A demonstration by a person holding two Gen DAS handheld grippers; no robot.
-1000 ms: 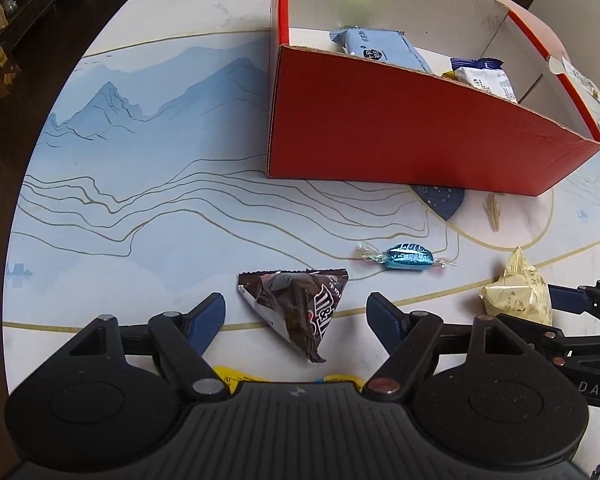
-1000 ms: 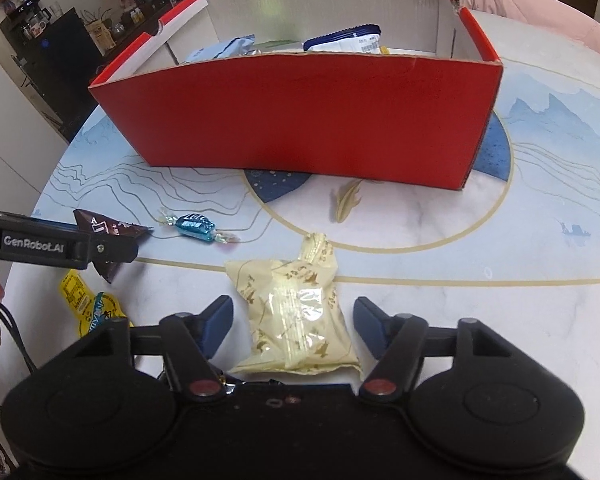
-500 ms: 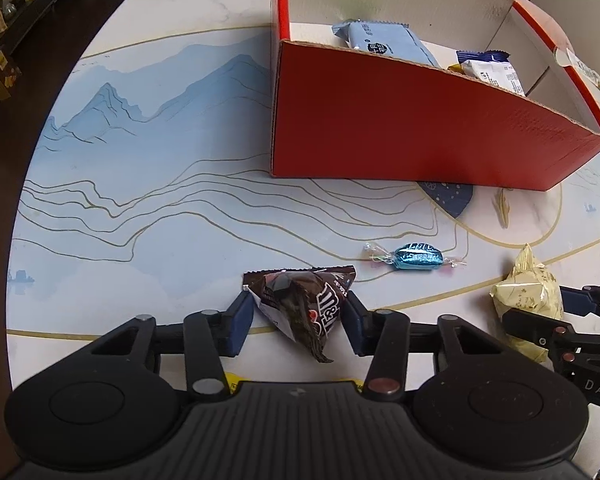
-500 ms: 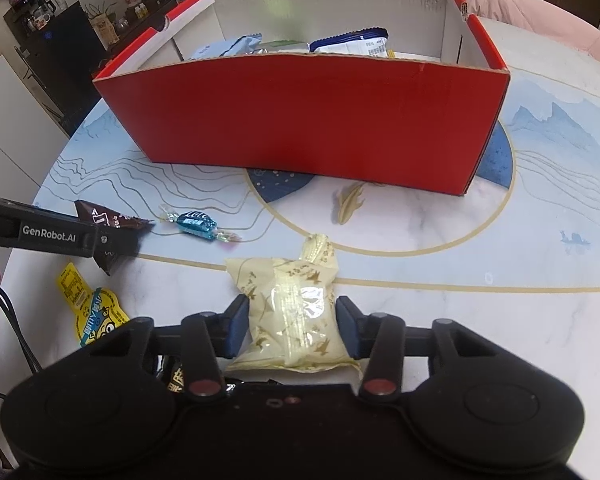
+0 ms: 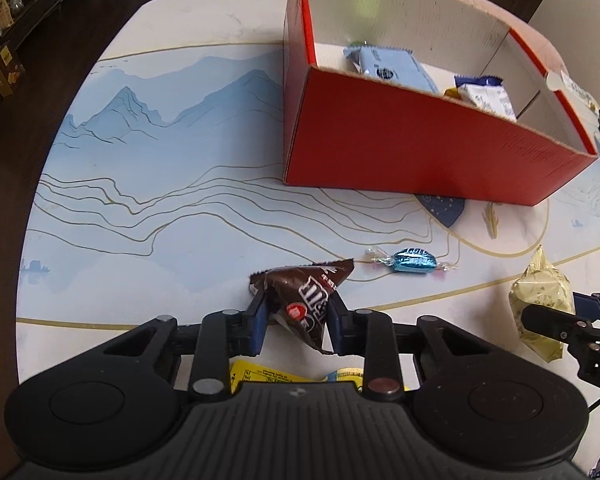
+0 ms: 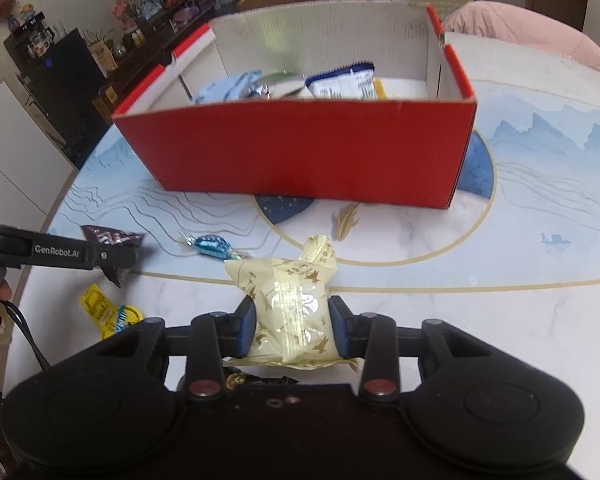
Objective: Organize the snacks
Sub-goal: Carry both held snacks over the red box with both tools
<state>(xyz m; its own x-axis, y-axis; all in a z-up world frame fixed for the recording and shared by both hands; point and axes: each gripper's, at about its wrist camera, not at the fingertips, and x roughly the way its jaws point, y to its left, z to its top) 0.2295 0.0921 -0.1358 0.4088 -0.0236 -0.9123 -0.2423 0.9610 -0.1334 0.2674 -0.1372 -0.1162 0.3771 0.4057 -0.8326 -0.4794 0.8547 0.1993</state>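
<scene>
Pinched between the blue pads of the left gripper [image 5: 296, 326] is the brown M&M's packet [image 5: 306, 300], near the table's [image 5: 140, 184] front edge. The cream packet [image 6: 292, 312] is clamped by the right gripper [image 6: 292, 330], before the red box [image 6: 300, 152].

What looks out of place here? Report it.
Three snacks are outside the red box: a blue candy and a yellow packet loose on the table, plus a dark wrapper partly hidden under the right tool. Nothing looks spilled or damaged.
</scene>
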